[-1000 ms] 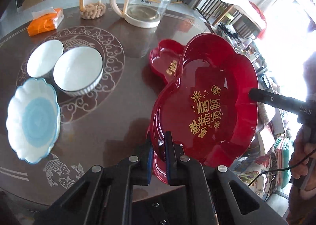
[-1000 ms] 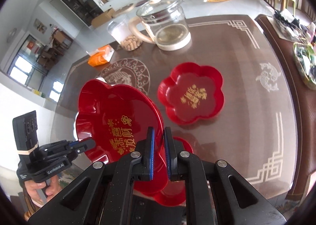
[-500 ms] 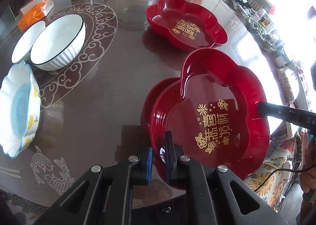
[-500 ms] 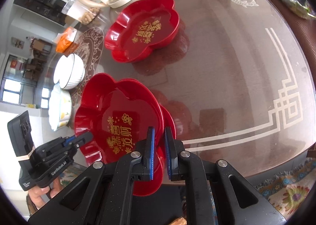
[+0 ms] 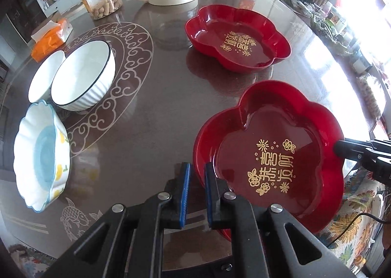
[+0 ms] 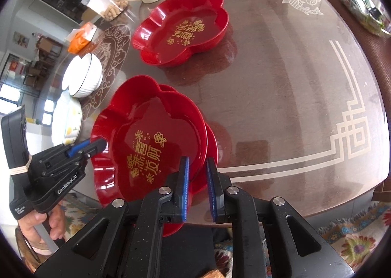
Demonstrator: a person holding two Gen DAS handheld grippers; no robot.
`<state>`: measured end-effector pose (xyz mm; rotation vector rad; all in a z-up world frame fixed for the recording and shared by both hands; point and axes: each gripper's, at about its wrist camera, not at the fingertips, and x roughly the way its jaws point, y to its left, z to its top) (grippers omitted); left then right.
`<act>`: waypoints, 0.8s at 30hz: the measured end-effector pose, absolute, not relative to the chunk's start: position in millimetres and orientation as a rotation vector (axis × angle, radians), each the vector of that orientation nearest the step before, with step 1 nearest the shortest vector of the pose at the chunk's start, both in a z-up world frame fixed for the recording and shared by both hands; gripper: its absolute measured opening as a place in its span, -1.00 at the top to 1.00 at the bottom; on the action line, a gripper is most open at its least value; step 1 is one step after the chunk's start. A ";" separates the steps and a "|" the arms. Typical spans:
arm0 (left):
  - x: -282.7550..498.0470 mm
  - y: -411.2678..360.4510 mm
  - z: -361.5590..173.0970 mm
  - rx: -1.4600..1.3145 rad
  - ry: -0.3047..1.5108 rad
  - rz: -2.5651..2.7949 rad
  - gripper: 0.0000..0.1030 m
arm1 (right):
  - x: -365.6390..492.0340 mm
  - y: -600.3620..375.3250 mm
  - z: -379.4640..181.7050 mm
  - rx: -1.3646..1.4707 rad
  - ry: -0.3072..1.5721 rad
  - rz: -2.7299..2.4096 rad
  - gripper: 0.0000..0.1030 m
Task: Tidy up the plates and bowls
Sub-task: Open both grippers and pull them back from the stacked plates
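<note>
Clamped at left in the left gripper [image 5: 195, 192]: rim of the top red plate [image 5: 268, 126]. Nested on a lower red plate [image 6: 212, 146] at the table [image 5: 158, 107] near edge. Just eased narrowly apart around its right rim: right gripper [image 6: 198, 185].

Near flower-shaped plate [image 5: 268, 156]: glossy red, gold characters and blossoms at centre. Far flower-shaped plate [image 5: 238, 38], at 12 o'clock of it: same red, same gold motif. Large ribbed bowl [image 5: 83, 75]: white, dark rim line. Small bowl [image 5: 45, 77]: plain white. Scalloped plate [image 5: 40, 156]: white, pale blue centre, yellow fruit marks. Table [image 5: 151, 112]: dark brown, cream cloud scrolls and fish. Tissue pack [image 5: 50, 38]: orange. Gripper pads [image 5: 184, 187]: blue.
</note>
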<state>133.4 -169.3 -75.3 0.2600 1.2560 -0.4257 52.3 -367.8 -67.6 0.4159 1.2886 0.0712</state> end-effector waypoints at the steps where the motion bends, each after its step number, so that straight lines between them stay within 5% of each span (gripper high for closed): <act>1: 133.5 -168.5 -73.9 0.253 1.249 -0.431 0.81 | 51.0 -366.4 -66.7 0.394 1.281 0.060 0.59; 8: 122.7 -150.6 -56.7 0.157 1.138 -0.448 0.65 | 33.7 -365.4 -45.3 0.286 1.133 -0.012 -0.06; 9: 118.9 -145.3 -54.0 0.133 1.112 -0.443 0.47 | 28.7 -365.5 -40.2 0.273 1.097 -0.030 -0.10; 12: 104.1 -129.7 -47.1 0.060 1.018 -0.405 -0.62 | 9.6 -361.8 -25.1 0.255 0.973 -0.086 -0.27; 13: 97.9 -125.0 -44.3 0.043 0.974 -0.384 -0.73 | 4.1 -359.2 -21.7 0.257 0.935 -0.109 -0.30; 24: 45.3 -116.5 -42.3 0.122 0.832 -0.411 -0.73 | -40.1 -318.5 -31.3 0.290 0.775 -0.222 -0.32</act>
